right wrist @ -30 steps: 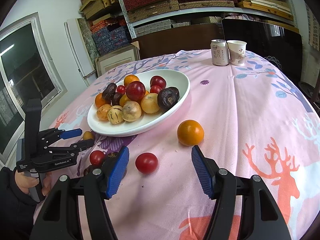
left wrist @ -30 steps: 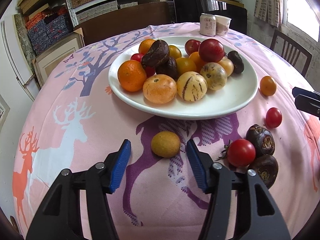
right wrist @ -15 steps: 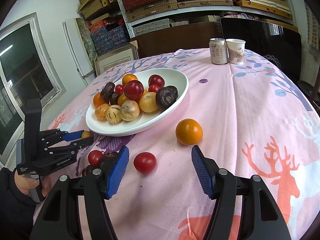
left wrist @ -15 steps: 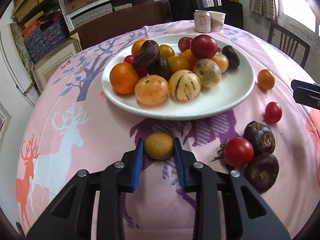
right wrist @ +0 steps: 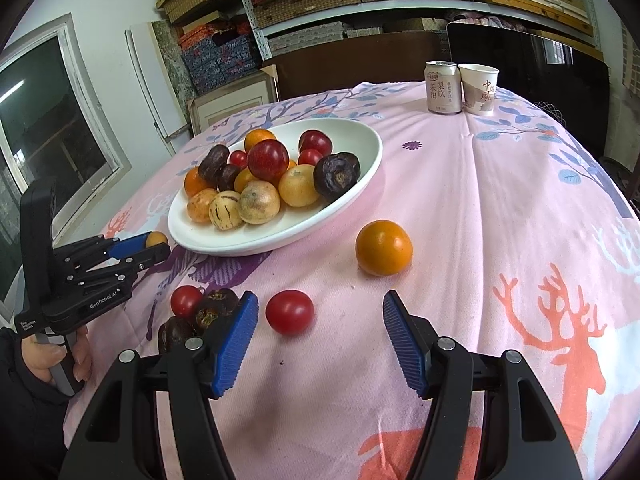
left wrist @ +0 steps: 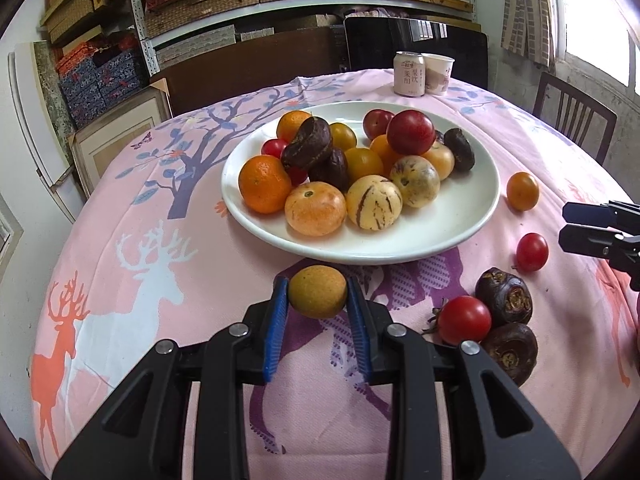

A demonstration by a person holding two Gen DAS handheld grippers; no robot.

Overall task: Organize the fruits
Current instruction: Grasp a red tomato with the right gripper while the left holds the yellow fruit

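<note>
My left gripper clamps the yellow-brown fruit.
Only the right view shows my hand; right gripper gapes, tomato at 12 o'clock.

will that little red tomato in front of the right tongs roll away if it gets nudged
Probably: the red tomato looks round and glossy and sits loose on the tablecloth. The cloth may slow it. Its skin looks smooth, so it could slip from a light pinch.

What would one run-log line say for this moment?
left gripper: shut on yellow-brown fruit | right gripper: open, empty | white plate: piled with fruit
</note>
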